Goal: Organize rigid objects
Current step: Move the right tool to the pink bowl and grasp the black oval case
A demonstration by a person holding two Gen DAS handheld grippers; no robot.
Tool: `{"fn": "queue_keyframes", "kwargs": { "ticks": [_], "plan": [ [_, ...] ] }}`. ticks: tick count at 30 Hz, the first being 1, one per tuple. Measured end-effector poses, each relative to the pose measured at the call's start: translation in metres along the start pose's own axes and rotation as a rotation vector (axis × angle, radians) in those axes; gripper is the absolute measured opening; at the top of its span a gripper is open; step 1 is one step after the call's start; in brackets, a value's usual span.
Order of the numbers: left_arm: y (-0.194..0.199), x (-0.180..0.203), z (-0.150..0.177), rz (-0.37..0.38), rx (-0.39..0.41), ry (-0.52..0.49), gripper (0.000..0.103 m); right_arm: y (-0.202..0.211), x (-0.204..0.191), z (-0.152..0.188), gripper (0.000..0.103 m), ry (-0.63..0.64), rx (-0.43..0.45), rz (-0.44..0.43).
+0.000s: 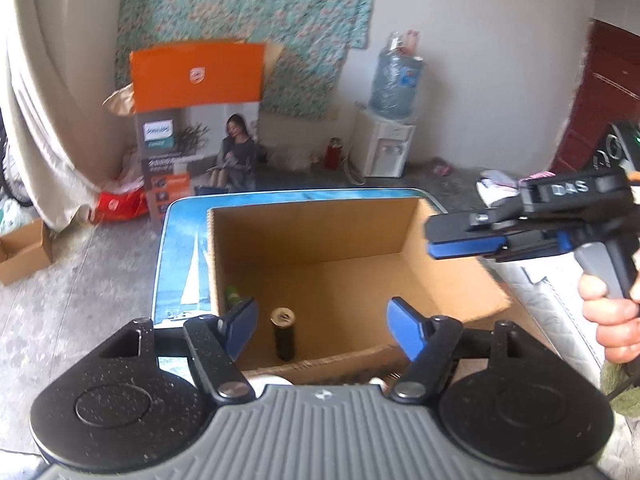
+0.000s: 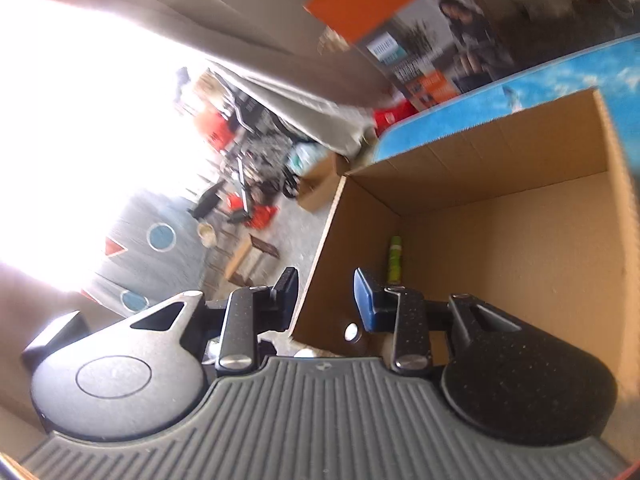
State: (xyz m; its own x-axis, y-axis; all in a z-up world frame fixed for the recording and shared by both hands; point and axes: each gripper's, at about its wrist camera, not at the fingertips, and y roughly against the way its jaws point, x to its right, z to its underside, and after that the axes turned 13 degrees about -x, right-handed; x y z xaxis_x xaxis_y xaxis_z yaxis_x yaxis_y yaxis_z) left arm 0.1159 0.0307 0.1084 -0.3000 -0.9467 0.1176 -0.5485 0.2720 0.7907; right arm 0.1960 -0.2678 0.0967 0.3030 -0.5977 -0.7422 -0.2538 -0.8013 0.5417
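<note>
Clearly both grippers are empty above the open cardboard box (image 1: 320, 240), which sits on a blue tabletop printed with a sailboat (image 1: 188, 276) so objects can be dropped in from above. The left gripper (image 1: 322, 326) has its blue pads spread wide with nothing between them, framing a dark cylindrical bottle (image 1: 283, 334) that stands upright on the box floor, long axis vertical, cap facing up. A green bottle (image 2: 394, 258) occupies the corner against the left wall; it seems upright too, though it is partly hidden. The right gripper (image 2: 326, 302), held by a hand (image 1: 612, 316), has its jaws only slightly parted, pinching nothing, straddling the box's near wall edge.
</note>
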Motion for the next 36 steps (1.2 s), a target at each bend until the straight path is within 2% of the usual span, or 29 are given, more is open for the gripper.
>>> {"fn": "queue_keyframes", "kwargs": {
  "ticks": [4,7,12,15,18,21,22,23,25,33,36],
  "plan": [
    [0.006,0.02,0.023,0.041,0.014,-0.058,0.075,0.041,0.003,0.051,0.034,0.016,0.088,0.009],
    [-0.004,0.036,0.041,0.084,-0.018,-0.117,0.075,0.056,0.019,0.093,0.036,-0.021,0.124,0.046],
    [-0.038,0.069,0.073,0.123,-0.116,-0.217,0.075,0.05,0.056,0.151,0.037,-0.133,0.139,0.106],
    [-0.061,0.085,0.088,0.144,-0.171,-0.248,0.071,0.036,0.077,0.176,0.037,-0.202,0.129,0.137],
    [-0.081,0.097,0.095,0.146,-0.197,-0.272,0.066,0.018,0.094,0.19,0.037,-0.271,0.118,0.143],
    [-0.097,0.11,0.099,0.125,-0.229,-0.308,0.053,0.006,0.101,0.196,0.037,-0.305,0.112,0.122],
    [-0.101,0.113,0.1,0.123,-0.235,-0.319,0.052,0.002,0.102,0.198,0.036,-0.308,0.11,0.124],
    [-0.104,0.115,0.101,0.117,-0.24,-0.329,0.052,-0.001,0.103,0.198,0.036,-0.311,0.109,0.129],
    [-0.109,0.118,0.103,0.098,-0.25,-0.349,0.043,-0.007,0.105,0.188,0.034,-0.316,0.105,0.133],
    [-0.125,0.124,0.104,0.081,-0.265,-0.361,0.037,-0.018,0.11,0.188,0.022,-0.303,0.096,0.112],
    [-0.127,0.122,0.104,0.078,-0.267,-0.359,0.033,-0.018,0.108,0.187,0.021,-0.288,0.1,0.097]
  ]
}}
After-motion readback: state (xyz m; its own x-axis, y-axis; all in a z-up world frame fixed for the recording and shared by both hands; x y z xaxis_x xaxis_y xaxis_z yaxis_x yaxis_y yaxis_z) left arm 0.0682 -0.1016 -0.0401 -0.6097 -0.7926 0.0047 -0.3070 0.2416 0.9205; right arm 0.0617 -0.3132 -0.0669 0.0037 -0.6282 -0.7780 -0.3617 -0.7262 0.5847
